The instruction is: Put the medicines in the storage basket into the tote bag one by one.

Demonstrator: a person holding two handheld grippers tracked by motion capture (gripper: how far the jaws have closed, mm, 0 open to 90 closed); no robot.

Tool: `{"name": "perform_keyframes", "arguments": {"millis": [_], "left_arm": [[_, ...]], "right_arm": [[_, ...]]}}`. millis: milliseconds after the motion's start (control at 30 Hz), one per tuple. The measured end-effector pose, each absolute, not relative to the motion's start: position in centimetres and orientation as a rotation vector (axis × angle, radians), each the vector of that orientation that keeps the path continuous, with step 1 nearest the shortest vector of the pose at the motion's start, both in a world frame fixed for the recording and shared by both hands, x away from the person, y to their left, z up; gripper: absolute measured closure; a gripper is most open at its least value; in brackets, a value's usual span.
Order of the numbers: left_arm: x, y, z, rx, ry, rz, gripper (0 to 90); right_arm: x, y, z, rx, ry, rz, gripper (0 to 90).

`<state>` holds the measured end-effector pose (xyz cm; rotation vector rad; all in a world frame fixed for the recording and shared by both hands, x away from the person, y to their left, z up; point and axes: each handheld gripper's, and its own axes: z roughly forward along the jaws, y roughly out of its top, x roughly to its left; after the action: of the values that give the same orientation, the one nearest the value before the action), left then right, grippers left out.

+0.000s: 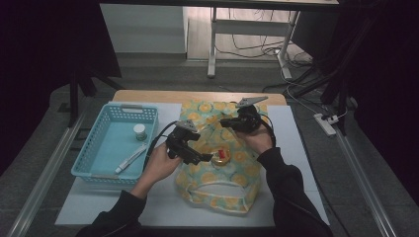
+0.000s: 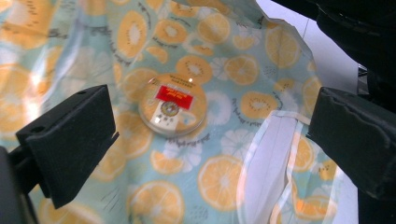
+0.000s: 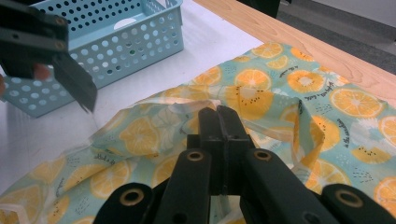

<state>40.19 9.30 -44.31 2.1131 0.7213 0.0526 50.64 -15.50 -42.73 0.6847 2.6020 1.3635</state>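
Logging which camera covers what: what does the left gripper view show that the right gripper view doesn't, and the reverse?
Left gripper view: a round tin with a red label lying on the fruit-print bag, framed by the wide-open jaws of the left hand-held gripper, and the bag's white handle strip.

Right gripper view: the blue basket, the wooden table edge, and the right hand-held gripper shut on a fold of the bag.

Shared: the bag and the white mat.

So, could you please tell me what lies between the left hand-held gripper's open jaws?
In the left gripper view, the round tin lies on the orange-print bag between the left hand-held gripper jaws, untouched.
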Motion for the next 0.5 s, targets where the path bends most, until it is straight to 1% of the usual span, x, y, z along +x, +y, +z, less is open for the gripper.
{"name": "perform_keyframes", "arguments": {"millis": [500], "left_arm": [[38.1,15.0,-43.3,2.044,0.798,0.138,0.0]], "right_arm": [[50.4,-15.6,-42.6,0.677,2.599,1.37,90.0]]}}
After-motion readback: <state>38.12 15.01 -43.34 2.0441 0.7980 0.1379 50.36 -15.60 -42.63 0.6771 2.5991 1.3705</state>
